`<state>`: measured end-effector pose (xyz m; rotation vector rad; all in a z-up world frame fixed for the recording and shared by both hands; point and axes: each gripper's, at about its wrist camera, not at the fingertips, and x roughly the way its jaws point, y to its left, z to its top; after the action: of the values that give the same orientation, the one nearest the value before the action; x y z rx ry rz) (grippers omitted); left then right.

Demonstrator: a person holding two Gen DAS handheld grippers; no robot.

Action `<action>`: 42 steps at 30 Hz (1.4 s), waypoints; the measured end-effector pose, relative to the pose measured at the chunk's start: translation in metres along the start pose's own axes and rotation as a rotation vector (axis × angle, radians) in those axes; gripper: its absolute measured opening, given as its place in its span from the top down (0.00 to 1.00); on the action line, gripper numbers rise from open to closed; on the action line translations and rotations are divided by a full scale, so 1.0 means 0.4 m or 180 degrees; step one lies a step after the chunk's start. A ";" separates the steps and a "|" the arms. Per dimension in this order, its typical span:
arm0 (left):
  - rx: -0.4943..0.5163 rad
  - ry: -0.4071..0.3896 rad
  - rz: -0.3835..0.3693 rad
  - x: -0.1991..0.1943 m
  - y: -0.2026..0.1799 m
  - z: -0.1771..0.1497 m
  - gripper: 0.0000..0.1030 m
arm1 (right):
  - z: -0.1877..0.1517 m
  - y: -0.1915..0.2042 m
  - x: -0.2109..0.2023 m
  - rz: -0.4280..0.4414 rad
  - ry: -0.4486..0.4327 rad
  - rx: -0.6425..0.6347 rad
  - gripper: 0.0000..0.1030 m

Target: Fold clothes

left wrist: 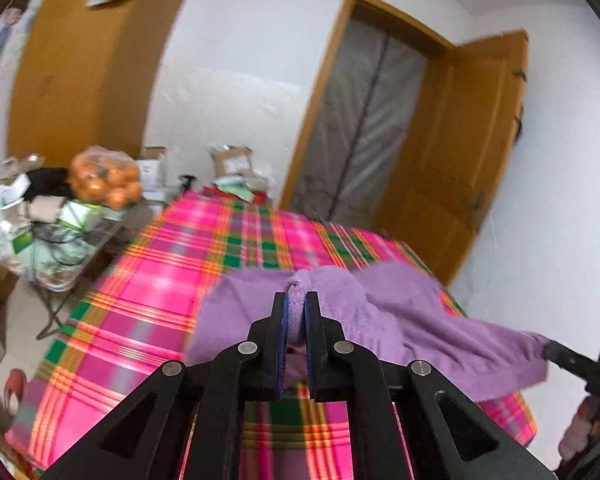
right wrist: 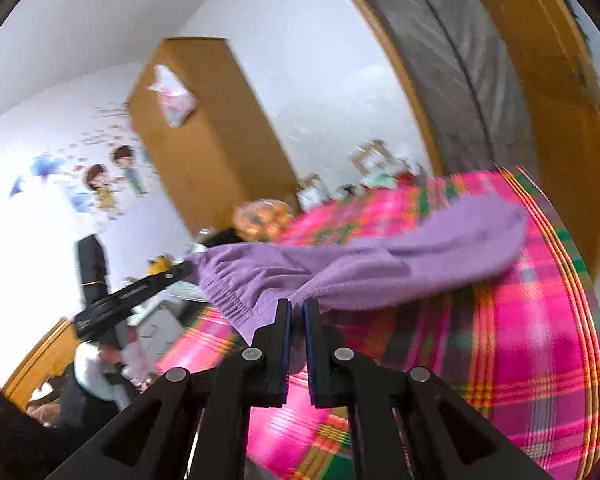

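Note:
A purple garment (left wrist: 384, 312) with an elastic waistband hangs stretched between both grippers above a table with a pink plaid cloth (left wrist: 160, 280). My left gripper (left wrist: 297, 300) is shut on one bunched end of the waistband. My right gripper (right wrist: 297, 308) is shut on the other end of the purple garment (right wrist: 380, 264); its far part rests on the plaid cloth (right wrist: 540, 320). The right gripper also shows at the right edge of the left wrist view (left wrist: 548, 350), and the left gripper at the left of the right wrist view (right wrist: 188, 268).
A cluttered side table with a bag of oranges (left wrist: 104, 178) and boxes stands left of the table. A wooden wardrobe (left wrist: 72, 64) and an open wooden door (left wrist: 468, 152) lie beyond. Boxes (left wrist: 232, 164) sit at the table's far end.

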<state>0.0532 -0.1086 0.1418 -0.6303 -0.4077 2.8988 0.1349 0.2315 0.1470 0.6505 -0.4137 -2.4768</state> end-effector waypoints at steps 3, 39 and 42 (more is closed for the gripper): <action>-0.0075 -0.0034 0.0087 -0.029 0.035 0.002 0.92 | -0.002 0.025 -0.001 0.0078 0.0070 -0.0133 0.94; -0.0556 0.1055 -0.0022 0.150 0.238 -0.212 0.92 | 0.193 -0.064 0.888 -0.0352 0.1562 -0.1455 0.68; -0.0557 0.1089 -0.0052 0.164 0.246 -0.210 0.92 | 0.189 -0.049 0.972 -0.0307 0.1720 -0.1757 0.67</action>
<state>0.0213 -0.1697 0.0142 -1.1200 -0.6159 2.6829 -0.1999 0.0364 0.0620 1.0553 0.4958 -2.2187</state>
